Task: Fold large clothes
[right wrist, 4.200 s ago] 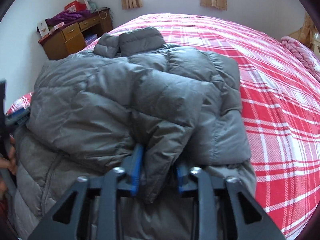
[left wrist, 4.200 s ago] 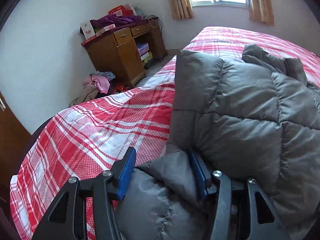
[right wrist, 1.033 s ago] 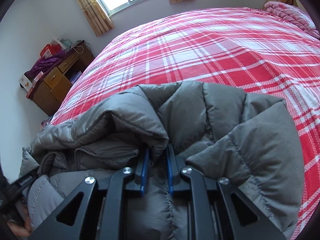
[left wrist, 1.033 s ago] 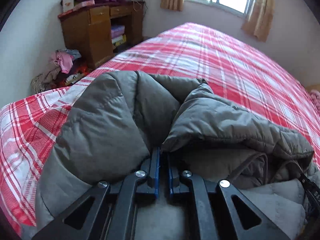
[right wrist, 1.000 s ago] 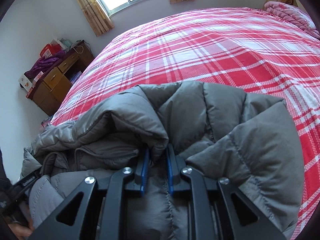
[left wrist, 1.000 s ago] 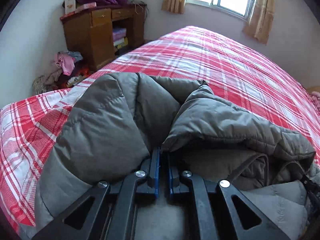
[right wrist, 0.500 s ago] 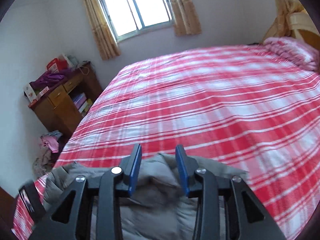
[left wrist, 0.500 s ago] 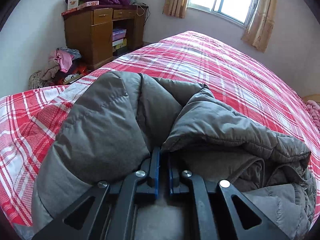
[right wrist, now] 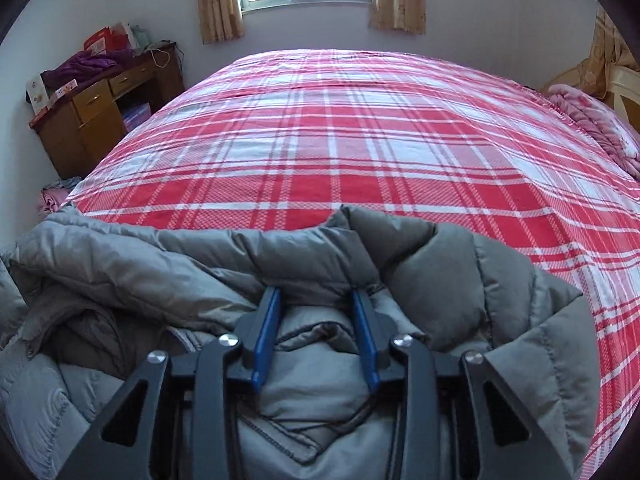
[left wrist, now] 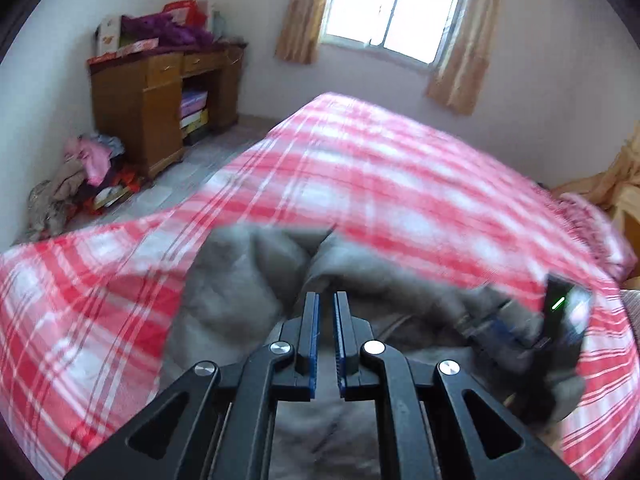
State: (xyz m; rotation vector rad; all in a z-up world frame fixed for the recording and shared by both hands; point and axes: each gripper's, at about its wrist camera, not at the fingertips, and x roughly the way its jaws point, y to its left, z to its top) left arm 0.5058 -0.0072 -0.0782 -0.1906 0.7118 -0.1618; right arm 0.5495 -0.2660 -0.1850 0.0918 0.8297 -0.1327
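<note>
Both grippers' fingers (right wrist: 362, 320) have let go of the folded jacket (right wrist: 440, 280).

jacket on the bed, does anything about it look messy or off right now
Yes. The grey puffer jacket on the plaid bedspread is not a tidy fold: its top layer lies bunched and ridged across the middle, and the left side is crumpled, with an inner edge showing. Nothing looks torn or spilled.
</note>
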